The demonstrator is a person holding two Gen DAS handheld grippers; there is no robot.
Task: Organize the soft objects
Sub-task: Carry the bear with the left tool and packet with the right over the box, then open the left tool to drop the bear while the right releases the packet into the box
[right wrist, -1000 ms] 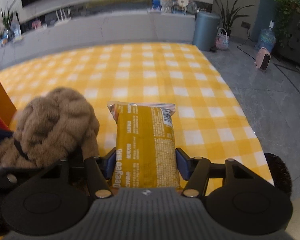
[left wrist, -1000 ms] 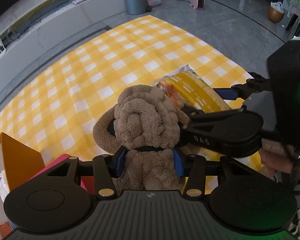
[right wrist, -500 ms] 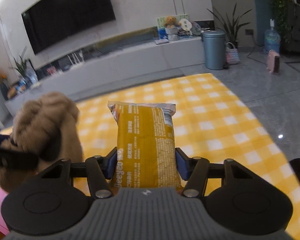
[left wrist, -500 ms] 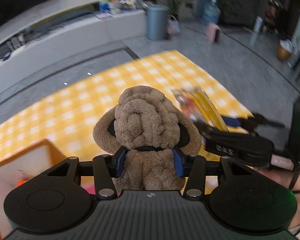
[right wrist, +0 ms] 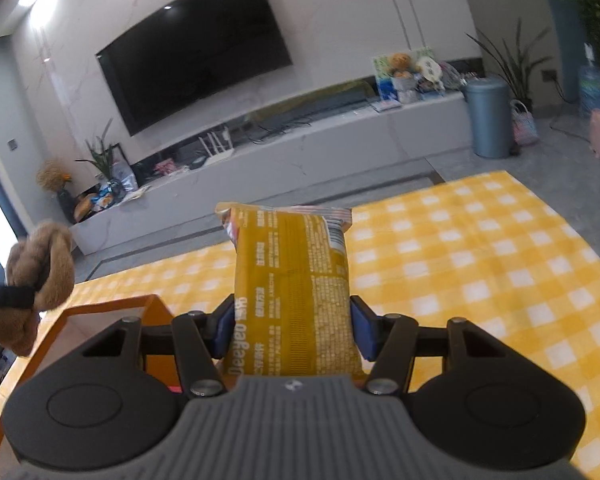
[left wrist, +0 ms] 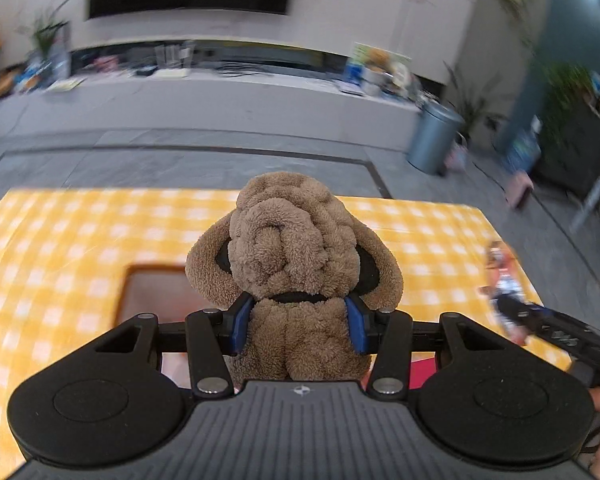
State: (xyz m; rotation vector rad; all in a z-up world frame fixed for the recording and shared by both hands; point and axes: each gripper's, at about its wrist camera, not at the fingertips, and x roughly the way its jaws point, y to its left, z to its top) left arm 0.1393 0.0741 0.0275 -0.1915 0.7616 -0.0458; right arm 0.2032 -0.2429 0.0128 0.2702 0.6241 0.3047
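Observation:
A brown plush dog (left wrist: 298,264) is held in my left gripper (left wrist: 298,324), whose blue pads squeeze its neck from both sides. It hangs above the yellow checked cloth (left wrist: 60,240), over an orange box (left wrist: 152,292). My right gripper (right wrist: 292,328) is shut on a yellow snack packet (right wrist: 290,276) that stands upright between its pads. In the right wrist view the plush dog (right wrist: 40,272) shows at the far left, above the orange box (right wrist: 112,312). The right gripper and its packet (left wrist: 504,280) appear blurred at the right of the left wrist view.
The checked cloth (right wrist: 480,264) lies on a grey tiled floor. Behind it runs a long low white cabinet (right wrist: 300,148) under a wall television (right wrist: 196,48). A grey bin (right wrist: 488,120) and plants stand at the back right. Something pink (left wrist: 420,368) lies below the left gripper.
Both grippers have risen and tilted up, so the wall and television are now in view. The left gripper has swung left with the plush dog, away from the right gripper and over the orange box.

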